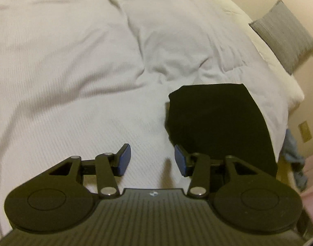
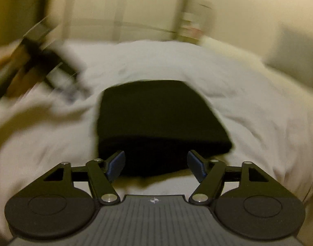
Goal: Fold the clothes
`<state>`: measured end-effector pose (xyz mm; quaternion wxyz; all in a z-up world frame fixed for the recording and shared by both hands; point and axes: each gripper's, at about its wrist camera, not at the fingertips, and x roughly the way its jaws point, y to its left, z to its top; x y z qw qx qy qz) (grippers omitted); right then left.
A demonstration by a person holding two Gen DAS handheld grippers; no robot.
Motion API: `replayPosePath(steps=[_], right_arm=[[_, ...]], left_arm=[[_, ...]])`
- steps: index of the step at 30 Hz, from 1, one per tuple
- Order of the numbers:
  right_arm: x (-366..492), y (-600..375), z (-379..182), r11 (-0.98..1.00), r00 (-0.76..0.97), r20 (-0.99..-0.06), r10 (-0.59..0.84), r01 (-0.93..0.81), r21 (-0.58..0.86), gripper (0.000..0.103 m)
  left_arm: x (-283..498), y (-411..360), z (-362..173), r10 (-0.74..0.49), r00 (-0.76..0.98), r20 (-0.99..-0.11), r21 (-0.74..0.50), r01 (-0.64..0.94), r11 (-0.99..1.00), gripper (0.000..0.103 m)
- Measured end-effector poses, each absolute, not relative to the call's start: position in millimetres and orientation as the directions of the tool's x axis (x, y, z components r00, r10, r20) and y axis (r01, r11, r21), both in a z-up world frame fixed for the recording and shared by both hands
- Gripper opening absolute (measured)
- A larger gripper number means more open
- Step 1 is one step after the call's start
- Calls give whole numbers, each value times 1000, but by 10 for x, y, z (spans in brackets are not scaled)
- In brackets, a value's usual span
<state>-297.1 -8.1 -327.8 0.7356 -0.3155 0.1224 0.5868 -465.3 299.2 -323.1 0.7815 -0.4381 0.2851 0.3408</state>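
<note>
A black garment (image 1: 217,123) lies folded into a compact rectangle on the white bedspread (image 1: 74,61). In the left wrist view my left gripper (image 1: 153,160) is open over bare bedspread, just left of the garment's near corner, holding nothing. In the blurred right wrist view the same black garment (image 2: 160,119) lies straight ahead. My right gripper (image 2: 156,165) is open at its near edge, nothing between the blue pads. The other gripper (image 2: 54,69) appears as a dark smear at the left, above the bed.
A grey striped pillow (image 1: 287,37) rests at the head of the bed, upper right. Blue cloth (image 1: 295,155) hangs off the bed's right side near a beige wall. A pale wall and panelled door (image 2: 136,10) stand behind the bed.
</note>
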Motion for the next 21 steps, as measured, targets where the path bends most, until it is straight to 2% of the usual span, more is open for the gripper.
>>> replayPosePath(steps=[3,7,8,9,10,12,17,21], right_arm=[[-3432,-34,-3478,8,360,-469,807,-800,-600,74],[-3671,140,-3754,-57,416,-355,837,-579,-813,73],[-3676,196,-3825,-67,426,-338,839,-537,-841,66],[-3638,254,-3867,-77,432,-348,832,-531,-844,57],[-3522,305,-3879,-81,434,-381,817,-567,-820,28],[-3250,365,-3882,-66,437,-435,787,-642,-764,27],[-2778,364,-3806,10,439,-490,753,-752,-659,27],[-2769,405,-3804,4,437,-490,754,-749,-662,27]], left_arm=[[-4714,2941,-3274,282,621,-731,-527,-776,346,42],[-4822,2822,-3286,279,652,-705,-570,-755,325,42],[-4852,2784,-3291,278,657,-701,-575,-751,324,42],[-4880,2747,-3296,276,661,-698,-580,-748,323,42],[-4909,2715,-3295,273,665,-695,-585,-744,324,42],[-4959,2665,-3290,269,670,-692,-588,-739,329,42],[-4998,2672,-3285,256,688,-679,-613,-724,318,42],[-4940,2750,-3304,244,751,-613,-701,-660,270,44]])
